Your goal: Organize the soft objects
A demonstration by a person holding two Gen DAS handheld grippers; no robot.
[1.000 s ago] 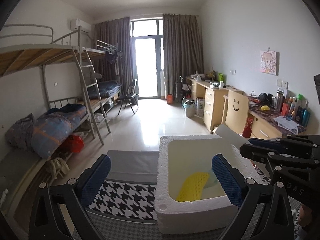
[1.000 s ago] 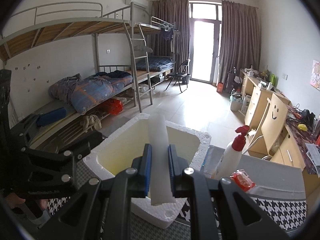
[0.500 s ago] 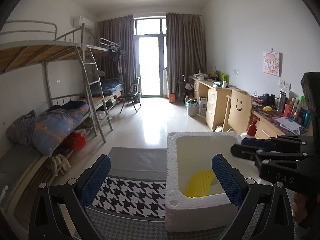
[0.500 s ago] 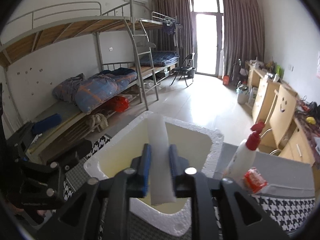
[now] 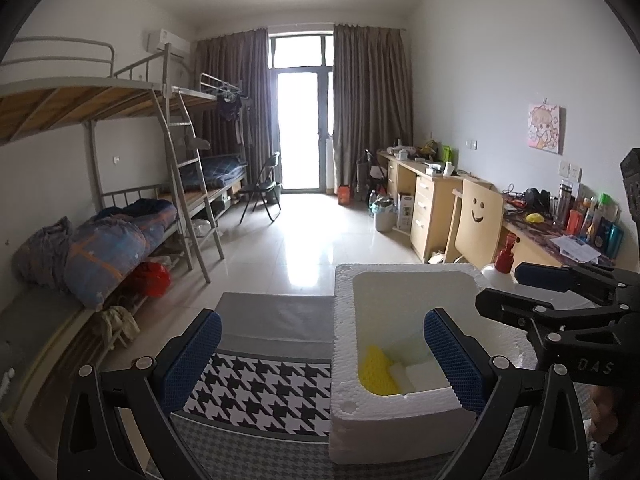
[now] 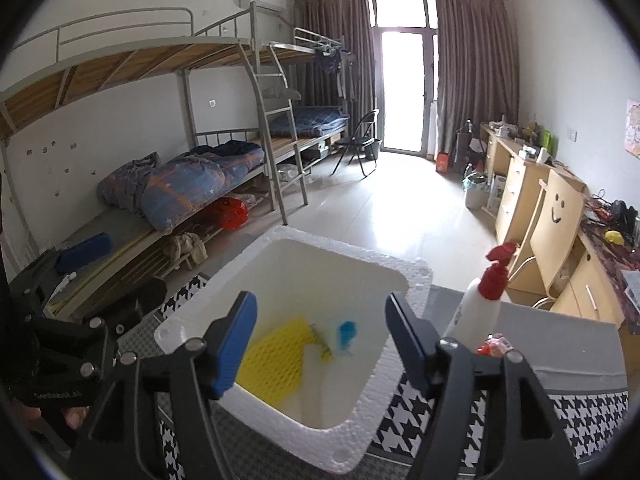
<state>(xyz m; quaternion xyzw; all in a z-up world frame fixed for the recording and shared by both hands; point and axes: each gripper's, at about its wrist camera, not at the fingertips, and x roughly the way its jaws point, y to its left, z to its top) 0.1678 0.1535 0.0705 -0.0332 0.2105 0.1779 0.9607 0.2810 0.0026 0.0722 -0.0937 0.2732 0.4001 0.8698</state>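
Fingers spread wide on your right gripper (image 6: 322, 344), nothing between the blue pads, and it hangs directly over the open mouth of the white foam box (image 6: 256, 258). Down inside that box you can see a yellow mesh sponge (image 6: 276, 352) on the left part of the floor, a white foam piece (image 6: 344, 384) lying beside it toward the right, and a small blue object (image 6: 347, 330) farther back; the contents are blurred in your right wrist view, so the finer shapes cannot be made out. Your left gripper (image 5: 320, 356) is likewise spread wide and holds nothing; it sits at the near left corner of the box, with its right finger over the interior and its left finger out over the houndstooth mat (image 5: 260, 392). From that side the yellow sponge (image 5: 376, 372) lies low against the near wall with white blocks (image 5: 420, 374) just beside it. The box rests on the mat, which covers a table with a grey strip (image 5: 276, 316) at its far edge. A white spray bottle (image 6: 482, 304) with a red trigger stands just beside the box on its right, and a small red-and-white packet (image 6: 494, 345) lies at the bottle's foot. Beyond the table are bunk beds (image 6: 168, 128), wooden desks (image 6: 516, 184) and a curtained balcony door (image 6: 406, 88).
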